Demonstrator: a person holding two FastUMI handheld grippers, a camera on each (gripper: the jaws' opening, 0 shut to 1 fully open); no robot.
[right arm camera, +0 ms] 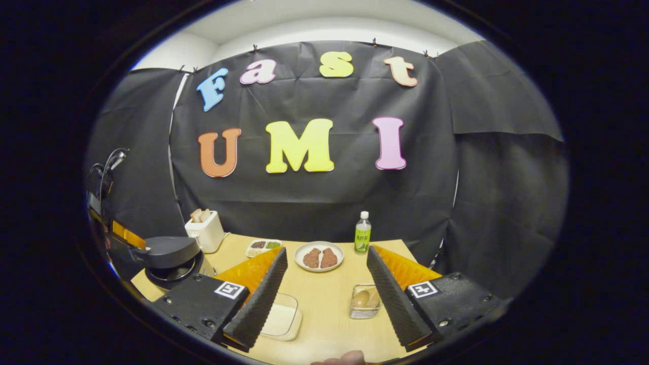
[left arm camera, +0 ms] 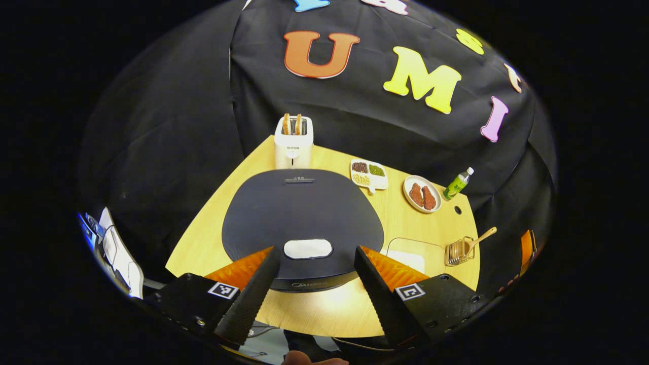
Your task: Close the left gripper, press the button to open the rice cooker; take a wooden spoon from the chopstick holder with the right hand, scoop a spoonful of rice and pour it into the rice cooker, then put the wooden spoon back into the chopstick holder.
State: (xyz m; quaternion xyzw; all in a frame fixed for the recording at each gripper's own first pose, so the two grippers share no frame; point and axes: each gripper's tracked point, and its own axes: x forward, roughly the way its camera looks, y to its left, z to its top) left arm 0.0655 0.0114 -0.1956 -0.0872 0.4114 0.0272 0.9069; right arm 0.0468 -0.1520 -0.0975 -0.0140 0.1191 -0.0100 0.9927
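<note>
The rice cooker [left arm camera: 299, 208] shows its dark lid lying down, with a pale oval button [left arm camera: 308, 249] at the near edge. My left gripper [left arm camera: 315, 249] hangs open above it, one finger on each side of the button, nothing between them. To the right stand a clear box of rice [left arm camera: 413, 256] and a wire chopstick holder [left arm camera: 459, 251] with a wooden spoon [left arm camera: 481, 238] leaning out. My right gripper [right arm camera: 327, 252] is open and holds nothing. It sits above the rice box [right arm camera: 281, 317] and the holder [right arm camera: 365, 301]. The cooker [right arm camera: 170, 258] is at far left.
At the back of the wooden table [left arm camera: 324, 309] stand a white toaster [left arm camera: 293, 142] with bread, a divided dish [left arm camera: 369, 174], a plate of meat [left arm camera: 422, 195] and a green bottle [left arm camera: 458, 183]. The plate [right arm camera: 319, 256] and bottle [right arm camera: 362, 233] lie ahead of my right gripper.
</note>
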